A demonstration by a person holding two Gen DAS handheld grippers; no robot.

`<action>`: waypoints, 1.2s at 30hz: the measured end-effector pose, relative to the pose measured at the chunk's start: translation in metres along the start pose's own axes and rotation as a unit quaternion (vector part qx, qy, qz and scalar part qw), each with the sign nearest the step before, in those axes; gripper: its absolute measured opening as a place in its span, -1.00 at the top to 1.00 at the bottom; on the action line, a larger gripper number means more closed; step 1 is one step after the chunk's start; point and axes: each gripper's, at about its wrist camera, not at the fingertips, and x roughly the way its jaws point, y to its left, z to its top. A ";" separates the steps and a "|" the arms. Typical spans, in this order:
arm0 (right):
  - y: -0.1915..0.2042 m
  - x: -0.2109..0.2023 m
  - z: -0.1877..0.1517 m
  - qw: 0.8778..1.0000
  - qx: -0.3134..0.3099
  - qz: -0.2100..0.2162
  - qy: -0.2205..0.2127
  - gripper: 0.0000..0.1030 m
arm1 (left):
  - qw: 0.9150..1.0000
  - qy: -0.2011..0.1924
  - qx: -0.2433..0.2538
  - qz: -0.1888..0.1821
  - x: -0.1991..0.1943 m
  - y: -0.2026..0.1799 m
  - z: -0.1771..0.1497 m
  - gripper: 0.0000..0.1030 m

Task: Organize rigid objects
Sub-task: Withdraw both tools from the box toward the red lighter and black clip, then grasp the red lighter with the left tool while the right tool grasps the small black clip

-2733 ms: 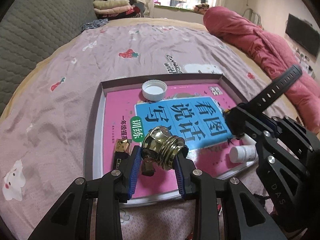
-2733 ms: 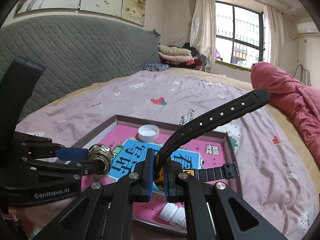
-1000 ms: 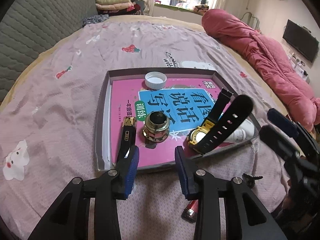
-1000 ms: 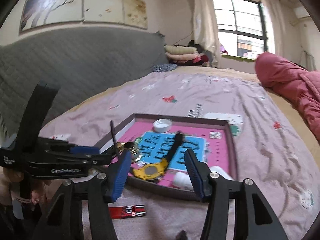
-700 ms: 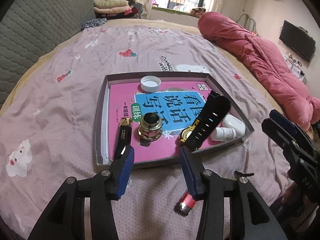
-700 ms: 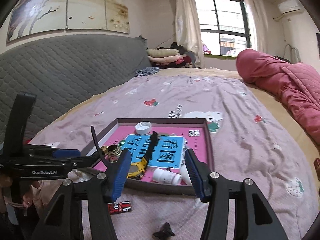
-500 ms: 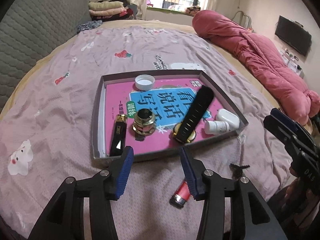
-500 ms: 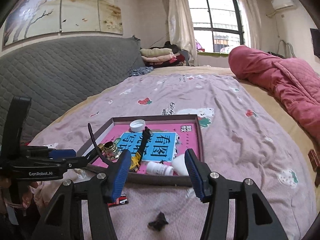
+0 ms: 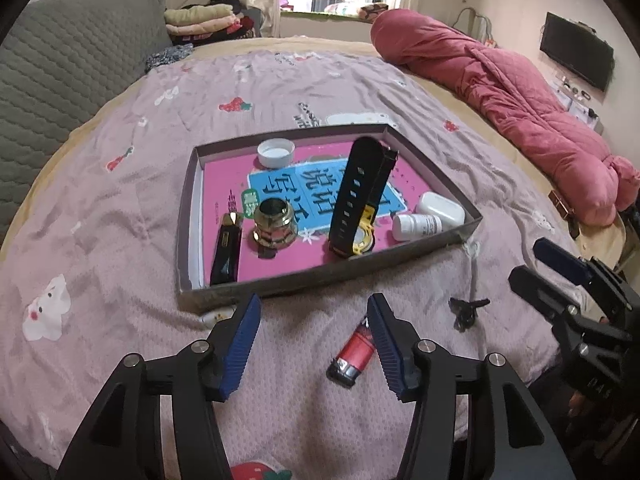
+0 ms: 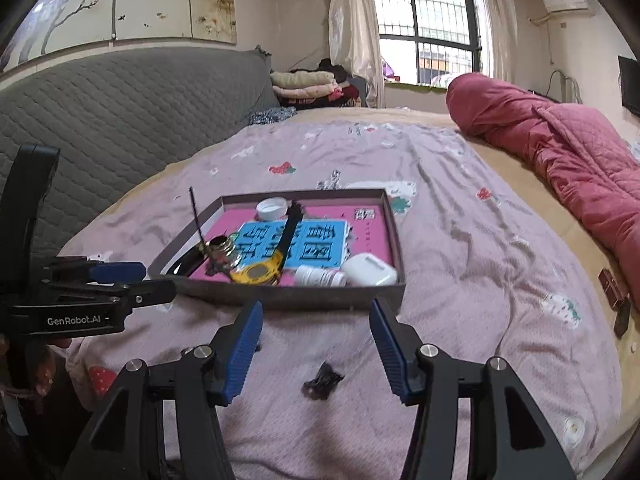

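A shallow grey box [image 9: 188,216] with a pink bottom lies on the bed. It holds a brass bell [image 9: 274,222], a black and yellow watch [image 9: 357,196], a black lighter [image 9: 226,249], a white cap [image 9: 275,153], a white bottle [image 9: 416,225] and a white earbud case [image 9: 441,209]. A red lighter [image 9: 356,350] and a black clip [image 9: 466,309] lie on the sheet in front of the box. My left gripper [image 9: 314,344] is open above the red lighter. My right gripper [image 10: 316,354] is open above the black clip [image 10: 323,380].
The pink bedsheet [image 9: 120,184] spreads all round the box [image 10: 394,240]. A rolled red quilt [image 9: 500,92] lies along the right side. A grey padded headboard [image 10: 120,96] stands at the left. Folded clothes [image 10: 308,80] sit at the far end.
Both grippers let go of the bell and the watch, which now rest in the box. Both have drawn back toward the near edge of the bed, jaws open.
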 end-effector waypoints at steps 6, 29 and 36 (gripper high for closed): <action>0.011 0.007 -0.010 1.000 -0.013 0.002 0.029 -0.07 | 1.000 0.014 0.007 0.001 0.003 -0.005 -0.011 -0.12; -0.001 0.059 -0.037 0.992 0.021 0.005 0.127 -0.06 | 0.996 0.067 0.053 -0.022 0.065 -0.028 -0.027 -0.11; -0.007 0.076 -0.041 0.989 0.027 0.002 0.142 0.21 | 0.994 0.077 0.067 -0.022 0.085 -0.034 -0.029 -0.11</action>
